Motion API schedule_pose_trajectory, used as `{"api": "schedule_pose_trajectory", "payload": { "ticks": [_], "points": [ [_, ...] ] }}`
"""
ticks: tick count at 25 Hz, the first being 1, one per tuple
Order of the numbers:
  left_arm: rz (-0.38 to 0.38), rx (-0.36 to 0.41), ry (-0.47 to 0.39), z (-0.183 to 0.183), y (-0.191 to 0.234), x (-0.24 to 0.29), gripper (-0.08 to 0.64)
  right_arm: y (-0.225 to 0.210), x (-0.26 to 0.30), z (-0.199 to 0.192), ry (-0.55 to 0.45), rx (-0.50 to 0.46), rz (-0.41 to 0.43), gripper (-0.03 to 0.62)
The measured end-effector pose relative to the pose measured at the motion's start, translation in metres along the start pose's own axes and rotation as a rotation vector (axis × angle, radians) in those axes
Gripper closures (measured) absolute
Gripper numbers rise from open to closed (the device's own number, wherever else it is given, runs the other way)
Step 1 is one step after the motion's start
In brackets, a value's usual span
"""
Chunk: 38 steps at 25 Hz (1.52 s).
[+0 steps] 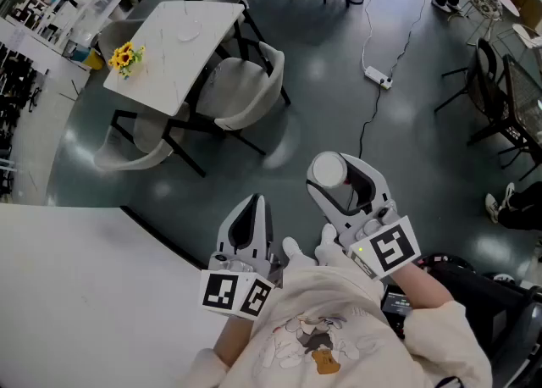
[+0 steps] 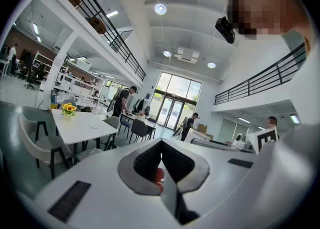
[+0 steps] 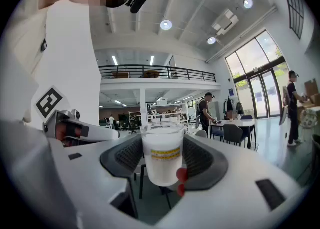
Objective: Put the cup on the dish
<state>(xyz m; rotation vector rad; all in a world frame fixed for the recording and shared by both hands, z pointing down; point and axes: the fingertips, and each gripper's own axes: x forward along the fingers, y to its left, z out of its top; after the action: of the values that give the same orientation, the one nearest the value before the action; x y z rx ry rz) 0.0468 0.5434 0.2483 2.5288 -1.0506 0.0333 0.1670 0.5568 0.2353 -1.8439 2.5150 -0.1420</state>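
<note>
Right gripper view, as I log it: right gripper jaws wide, clamped on the white cup, upright, off the white table, over grey floor. Left gripper: jaws together, empty.

Both grippers are held out in front of the chest, side by side and close together, each roughly level. The left gripper has its jaws brought together, tips meeting, with nothing between them. The right gripper sits slightly further forward, its jaws spread wide and pressed against the sides of an upright cup. White-gloved fingers show just behind the jaws, and cream sleeves run back to the body
</note>
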Motion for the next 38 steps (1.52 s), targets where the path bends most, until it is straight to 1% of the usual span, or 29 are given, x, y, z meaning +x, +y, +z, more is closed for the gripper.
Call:
{"api": "schedule_pose_trajectory", "payload": {
  "ticks": [2, 4, 7, 9, 12, 14, 16, 18, 22, 25, 28, 30, 34, 38],
  "points": [
    [0.018, -0.030, 0.003, -0.003, 0.003, -0.009, 0.557, 0.002, -0.003, 0.005, -0.011, -0.016, -0.016, 0.339],
    [0.029, -0.048, 0.011, -0.006, 0.003, -0.016, 0.557, 0.004, -0.008, 0.010, -0.032, -0.006, -0.023, 0.339],
    [0.032, -0.054, 0.017, -0.010, 0.003, -0.019, 0.557, 0.006, -0.013, 0.017, -0.060, 0.029, -0.007, 0.339],
    [0.037, -0.053, 0.011, -0.010, 0.002, -0.019, 0.557, 0.007, -0.015, 0.016, -0.061, 0.035, 0.006, 0.339],
    [0.025, -0.036, 0.019, -0.015, -0.009, -0.018, 0.557, 0.004, -0.024, 0.012, -0.038, 0.040, 0.017, 0.339],
    [-0.015, -0.005, 0.055, -0.023, -0.025, -0.015, 0.557, 0.000, -0.030, 0.009, -0.021, 0.050, 0.022, 0.339],
    [-0.031, 0.021, 0.079, -0.032, -0.037, -0.012, 0.557, -0.002, -0.031, 0.005, -0.011, 0.057, 0.034, 0.339],
    [-0.011, 0.018, 0.079, -0.041, -0.042, -0.010, 0.557, -0.002, -0.028, 0.002, -0.015, 0.055, 0.065, 0.337],
    [0.067, -0.053, 0.059, -0.054, -0.042, -0.017, 0.557, 0.000, -0.031, -0.005, -0.016, 0.054, 0.130, 0.339],
    [0.098, -0.103, 0.053, -0.060, -0.044, -0.024, 0.557, 0.004, -0.031, -0.016, 0.013, 0.068, 0.162, 0.338],
    [0.109, -0.094, 0.043, -0.058, -0.049, -0.031, 0.557, 0.013, -0.035, -0.016, 0.014, 0.068, 0.200, 0.337],
    [0.121, -0.090, 0.034, -0.054, -0.044, -0.029, 0.557, 0.015, -0.027, -0.014, 0.010, 0.061, 0.213, 0.339],
    [0.148, -0.111, 0.006, -0.044, -0.023, -0.024, 0.557, 0.020, -0.001, -0.016, 0.022, 0.070, 0.240, 0.339],
    [0.146, -0.119, -0.011, -0.033, 0.007, -0.015, 0.557, 0.027, 0.030, -0.013, 0.023, 0.064, 0.246, 0.337]
  ]
}}
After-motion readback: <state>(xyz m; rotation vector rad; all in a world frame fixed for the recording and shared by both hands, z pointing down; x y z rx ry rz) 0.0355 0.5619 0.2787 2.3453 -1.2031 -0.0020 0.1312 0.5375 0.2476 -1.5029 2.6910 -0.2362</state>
